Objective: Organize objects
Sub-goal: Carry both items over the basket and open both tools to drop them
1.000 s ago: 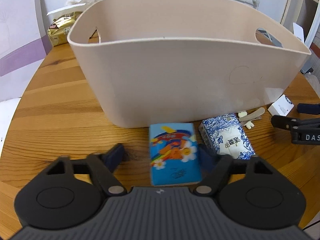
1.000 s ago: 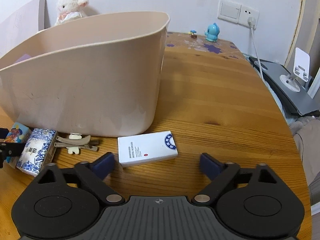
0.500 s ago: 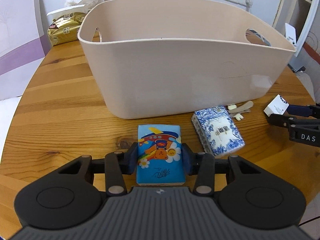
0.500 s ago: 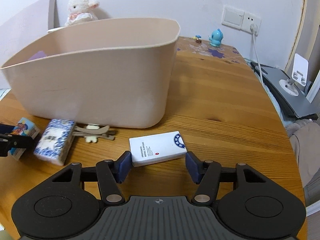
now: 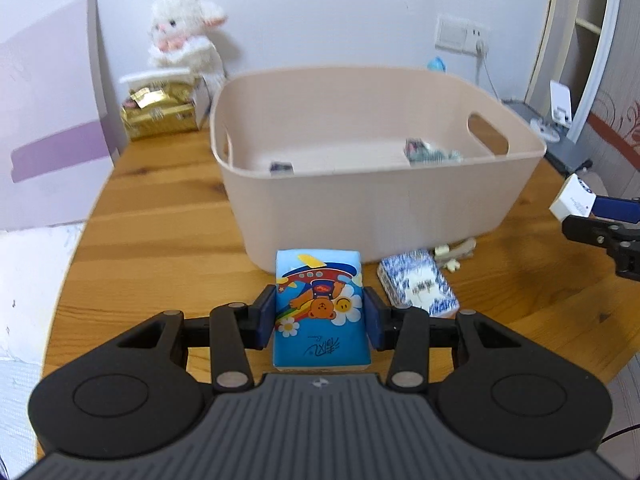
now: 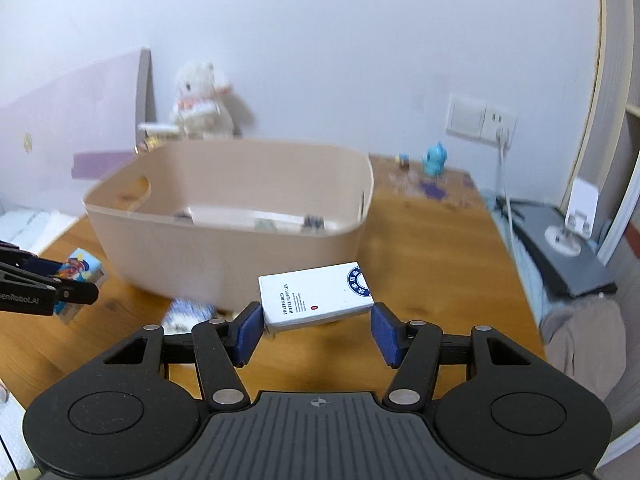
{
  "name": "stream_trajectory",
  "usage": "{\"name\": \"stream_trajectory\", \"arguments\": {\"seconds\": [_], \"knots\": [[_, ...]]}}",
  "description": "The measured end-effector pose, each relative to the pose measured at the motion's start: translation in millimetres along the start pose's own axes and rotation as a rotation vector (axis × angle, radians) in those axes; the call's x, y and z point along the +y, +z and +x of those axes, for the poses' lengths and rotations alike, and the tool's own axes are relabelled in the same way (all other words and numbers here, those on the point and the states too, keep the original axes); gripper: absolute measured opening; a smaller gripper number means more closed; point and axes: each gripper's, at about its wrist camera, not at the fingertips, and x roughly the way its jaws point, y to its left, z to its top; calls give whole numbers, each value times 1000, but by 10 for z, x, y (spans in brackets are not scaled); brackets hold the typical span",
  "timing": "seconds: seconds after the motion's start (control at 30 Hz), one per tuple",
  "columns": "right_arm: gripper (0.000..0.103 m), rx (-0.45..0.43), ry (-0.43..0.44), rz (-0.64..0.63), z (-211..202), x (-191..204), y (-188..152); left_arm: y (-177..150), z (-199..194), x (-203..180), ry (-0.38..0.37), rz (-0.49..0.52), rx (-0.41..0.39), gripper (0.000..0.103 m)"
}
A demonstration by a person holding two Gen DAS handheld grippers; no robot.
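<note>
My left gripper (image 5: 319,322) is shut on a blue cartoon tissue pack (image 5: 320,308) and holds it above the table, in front of the beige bin (image 5: 376,184). My right gripper (image 6: 318,330) is shut on a white box (image 6: 316,296) with blue print, lifted and tilted, near the bin's (image 6: 224,236) right front corner. A blue-and-white patterned tissue pack (image 5: 418,288) and a beige hair clip (image 5: 456,250) lie on the table by the bin's front wall. Small items lie inside the bin.
The round wooden table (image 5: 160,232) holds a gold packet (image 5: 160,114) and a white plush toy (image 5: 186,36) at the back left. A blue figurine (image 6: 434,158) and a plugged cable (image 6: 504,184) are at the back right. A grey device (image 6: 560,240) sits off the right edge.
Both grippers closed on their items and lifted them off the table. The views rose, so the bin's inside now shows.
</note>
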Motion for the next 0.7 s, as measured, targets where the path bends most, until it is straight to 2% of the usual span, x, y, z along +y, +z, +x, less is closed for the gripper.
{"name": "stream_trajectory", "arguments": {"seconds": [0.37,0.57,0.7], "knots": [[56,-140,-11,-34,-236,41,424,389,-396,-2,11,23,-158,47],[56,-170,-21,-46,-129,88,672,720,-371,-24,31,28,-228,47],[56,-177,-24,-48,-6,117,826,934,-242,-88,39,61,-231,47]]}}
